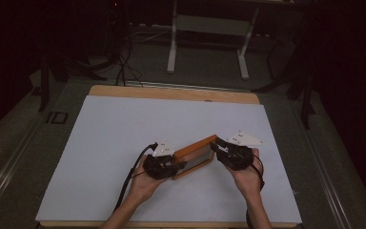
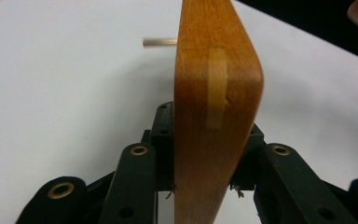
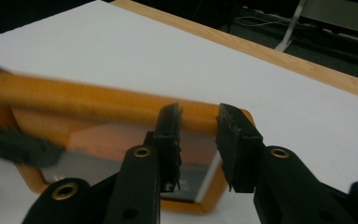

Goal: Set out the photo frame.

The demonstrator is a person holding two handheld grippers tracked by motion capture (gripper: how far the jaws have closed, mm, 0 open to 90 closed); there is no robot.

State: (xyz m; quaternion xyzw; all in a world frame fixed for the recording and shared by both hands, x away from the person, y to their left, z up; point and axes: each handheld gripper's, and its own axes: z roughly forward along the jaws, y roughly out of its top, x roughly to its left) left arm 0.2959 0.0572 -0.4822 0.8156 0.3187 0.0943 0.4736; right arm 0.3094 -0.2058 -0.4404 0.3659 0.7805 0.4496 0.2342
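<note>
Nearest to me in the high view, two forearms come in from the bottom edge, one hand on each tool.

Left gripper (image 1: 164, 164): its jaws are clamped on the near-left end of the picture frame (image 1: 194, 156). In the left gripper view the frame's orange-brown wood (image 2: 214, 116) stands edge-on between the two black jaws, which press it from both sides. A paler wooden insert is let into the corner joint. A thin pale rod sticks out from the frame's left side farther up; I cannot tell what it is.

Right gripper (image 1: 224, 149): at the frame's far-right end. In the right gripper view its jaws (image 3: 198, 140) stand a small gap apart with nothing between them. The frame's right corner (image 3: 121, 135) lies just beyond the tips. I cannot tell whether a tip touches the wood. The frame is blurred here; its glass shows a dark, reddish reflection.

Frame position: slightly right of the centre of the white sheet (image 1: 124, 143), long axis running from near-left up to far-right, held at the left end.

The sheet covers a wooden table (image 1: 171, 93), whose bare edge shows along the far side. Beyond it, dim floor, cables and the white legs of a stand (image 1: 172, 52).

Writing: on the floor left of the table, a marking that reads like "ID" (image 1: 56, 117). I read no brand or label on frame or tools.
</note>
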